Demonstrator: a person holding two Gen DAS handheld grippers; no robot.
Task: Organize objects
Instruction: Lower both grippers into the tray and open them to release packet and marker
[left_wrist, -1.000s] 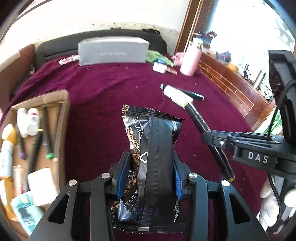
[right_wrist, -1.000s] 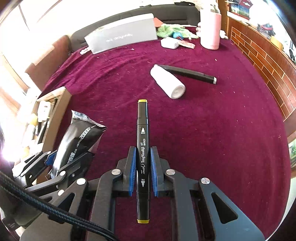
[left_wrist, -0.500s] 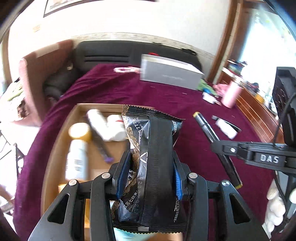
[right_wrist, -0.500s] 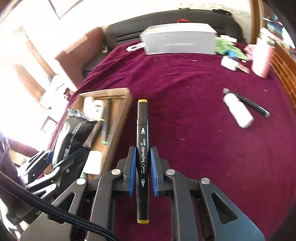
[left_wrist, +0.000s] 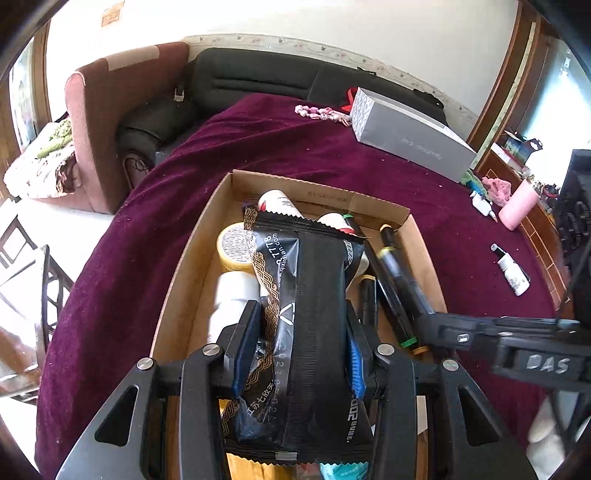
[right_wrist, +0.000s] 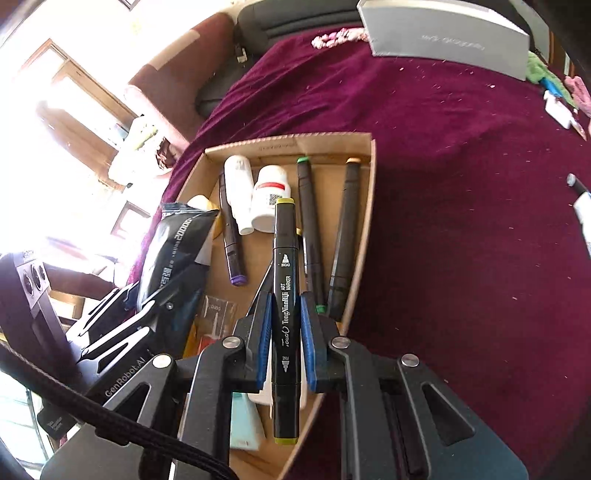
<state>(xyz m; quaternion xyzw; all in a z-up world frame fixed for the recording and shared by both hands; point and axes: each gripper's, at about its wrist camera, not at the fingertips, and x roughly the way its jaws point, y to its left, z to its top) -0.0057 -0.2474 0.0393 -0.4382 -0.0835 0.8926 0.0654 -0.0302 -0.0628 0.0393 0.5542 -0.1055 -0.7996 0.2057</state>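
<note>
My left gripper (left_wrist: 300, 328) is shut on a black snack packet (left_wrist: 306, 317) and holds it above the open cardboard box (left_wrist: 184, 258). My right gripper (right_wrist: 283, 325) is shut on a black art marker with yellow ends (right_wrist: 285, 295) and holds it over the same box (right_wrist: 369, 206). The box holds several markers (right_wrist: 347, 229), white bottles (right_wrist: 270, 199) and a yellow-lidded jar (left_wrist: 233, 246). In the right wrist view the left gripper and its packet (right_wrist: 173, 251) are at the left. In the left wrist view the right gripper's body (left_wrist: 517, 339) enters from the right.
The box sits on a maroon cloth (left_wrist: 295, 147). A grey carton (left_wrist: 406, 140) lies at the far side. A pink tumbler (left_wrist: 517, 206) and a small white bottle (left_wrist: 512, 269) are at the right. A brown armchair (left_wrist: 110, 110) stands beyond the table's left edge.
Both grippers have swung left from the middle of the cloth to over the cardboard box, still holding the packet and the marker. The box now fills the centre of both views.
</note>
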